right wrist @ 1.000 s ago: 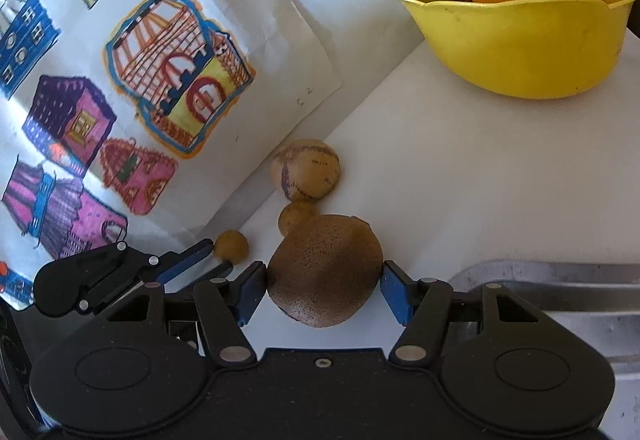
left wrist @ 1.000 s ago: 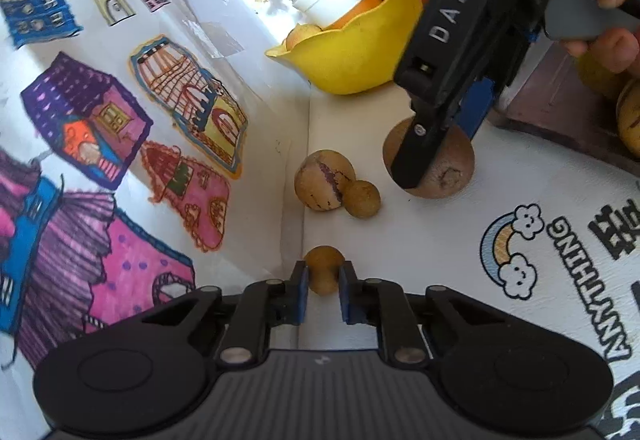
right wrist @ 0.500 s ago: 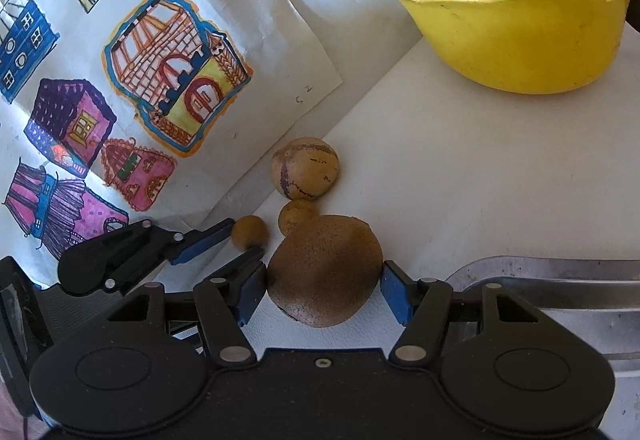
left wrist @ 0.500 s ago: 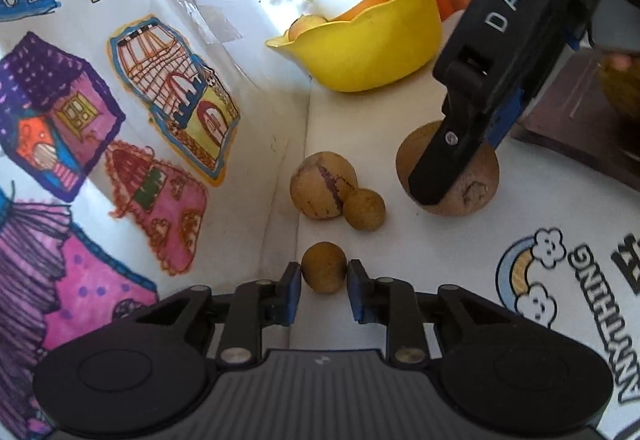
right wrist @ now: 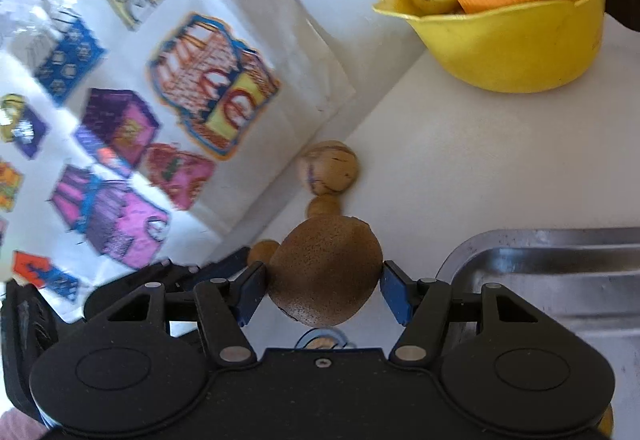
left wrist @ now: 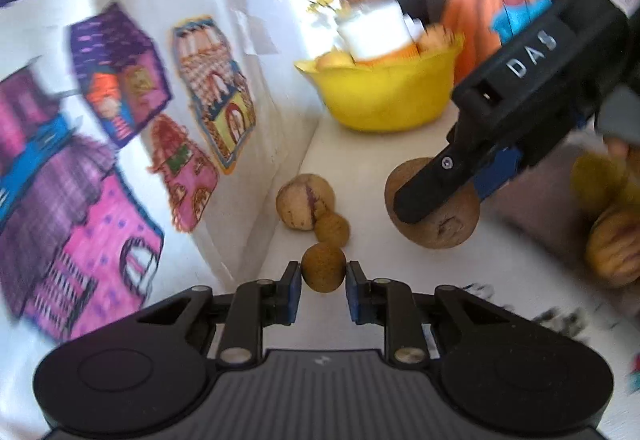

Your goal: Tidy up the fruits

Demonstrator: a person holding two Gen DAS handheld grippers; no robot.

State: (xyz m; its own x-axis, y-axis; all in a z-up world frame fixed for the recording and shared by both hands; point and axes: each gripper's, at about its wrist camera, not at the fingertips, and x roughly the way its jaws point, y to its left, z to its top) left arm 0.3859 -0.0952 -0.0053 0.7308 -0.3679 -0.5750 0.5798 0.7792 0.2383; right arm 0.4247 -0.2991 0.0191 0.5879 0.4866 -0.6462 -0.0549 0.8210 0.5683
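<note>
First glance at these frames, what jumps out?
The right tool is clamped on a big brown fruit in the foreground. The left tool pinches a small round brown fruit beside it. At the back stands a yellow bowl with fruit and an orange-and-white cup, next to a wall of bright house drawings.

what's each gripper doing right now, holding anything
left gripper: shut on the small round fruit.
right gripper: shut on the large brown fruit.
</note>
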